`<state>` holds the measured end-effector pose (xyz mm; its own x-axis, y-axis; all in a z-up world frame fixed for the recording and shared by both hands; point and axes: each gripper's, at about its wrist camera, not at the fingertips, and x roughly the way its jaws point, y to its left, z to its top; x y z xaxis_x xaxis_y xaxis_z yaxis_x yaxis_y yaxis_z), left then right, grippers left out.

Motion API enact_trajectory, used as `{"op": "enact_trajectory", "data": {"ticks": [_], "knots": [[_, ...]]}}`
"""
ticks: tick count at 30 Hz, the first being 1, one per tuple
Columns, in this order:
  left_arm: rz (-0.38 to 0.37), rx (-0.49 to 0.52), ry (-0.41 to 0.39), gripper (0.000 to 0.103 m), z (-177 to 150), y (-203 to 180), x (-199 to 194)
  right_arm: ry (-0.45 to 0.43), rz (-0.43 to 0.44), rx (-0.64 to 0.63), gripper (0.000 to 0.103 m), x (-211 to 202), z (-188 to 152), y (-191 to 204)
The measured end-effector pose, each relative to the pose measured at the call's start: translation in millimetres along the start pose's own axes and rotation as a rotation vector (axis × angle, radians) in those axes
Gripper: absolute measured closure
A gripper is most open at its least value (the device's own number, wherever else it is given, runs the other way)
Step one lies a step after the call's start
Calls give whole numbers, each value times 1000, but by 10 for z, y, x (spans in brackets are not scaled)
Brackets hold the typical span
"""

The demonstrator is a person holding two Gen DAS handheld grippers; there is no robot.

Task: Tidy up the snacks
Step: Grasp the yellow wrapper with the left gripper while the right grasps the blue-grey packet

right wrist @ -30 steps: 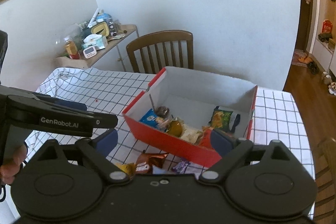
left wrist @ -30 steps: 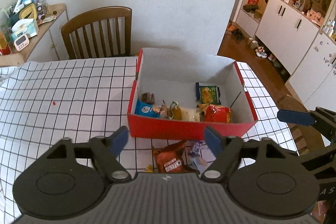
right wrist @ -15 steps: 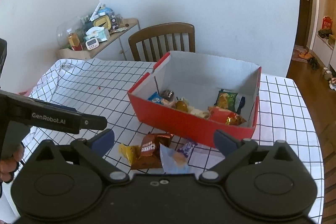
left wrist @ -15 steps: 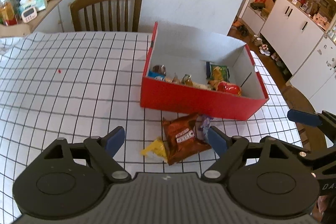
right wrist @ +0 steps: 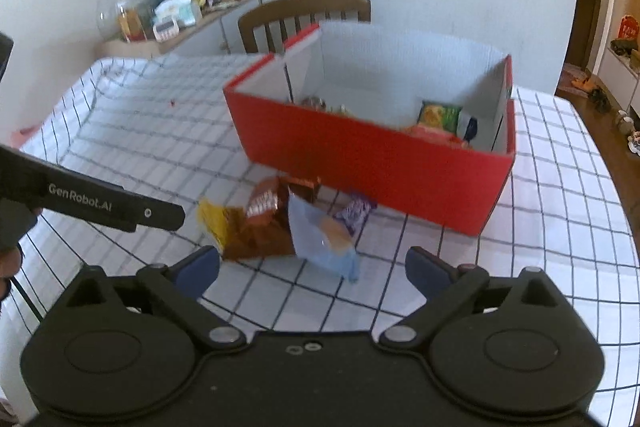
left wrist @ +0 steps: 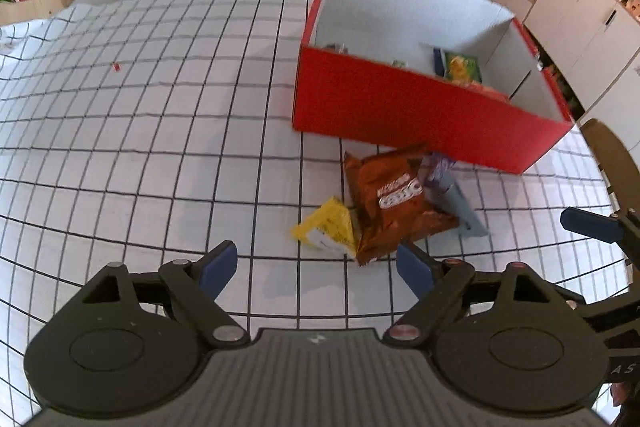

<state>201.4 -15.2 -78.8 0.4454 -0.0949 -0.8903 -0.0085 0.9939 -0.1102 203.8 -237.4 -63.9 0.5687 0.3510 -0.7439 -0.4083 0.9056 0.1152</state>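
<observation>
Left wrist view: left gripper (left wrist: 316, 267) hangs wide apart, empty, the brown snack bag (left wrist: 394, 201) just above its right finger at lower centre, long axis running up toward the red box (left wrist: 420, 123); lettering unreadable. Right wrist view: right gripper (right wrist: 312, 267) spread, empty, pale blue packet (right wrist: 324, 237) nearest, dead centre; "GenRobot.AI" reads at left.
</observation>
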Motion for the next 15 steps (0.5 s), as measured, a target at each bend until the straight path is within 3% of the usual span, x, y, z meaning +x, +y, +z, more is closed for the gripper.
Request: {"op": "enact_trajectory", "data": {"ticks": [13, 15], "knots": [[17, -14, 56, 16, 94, 23, 446, 76, 19, -19, 25, 462, -38, -51], [13, -37, 65, 16, 118, 60, 502, 86, 26, -31, 33, 514, -28, -50]]}}
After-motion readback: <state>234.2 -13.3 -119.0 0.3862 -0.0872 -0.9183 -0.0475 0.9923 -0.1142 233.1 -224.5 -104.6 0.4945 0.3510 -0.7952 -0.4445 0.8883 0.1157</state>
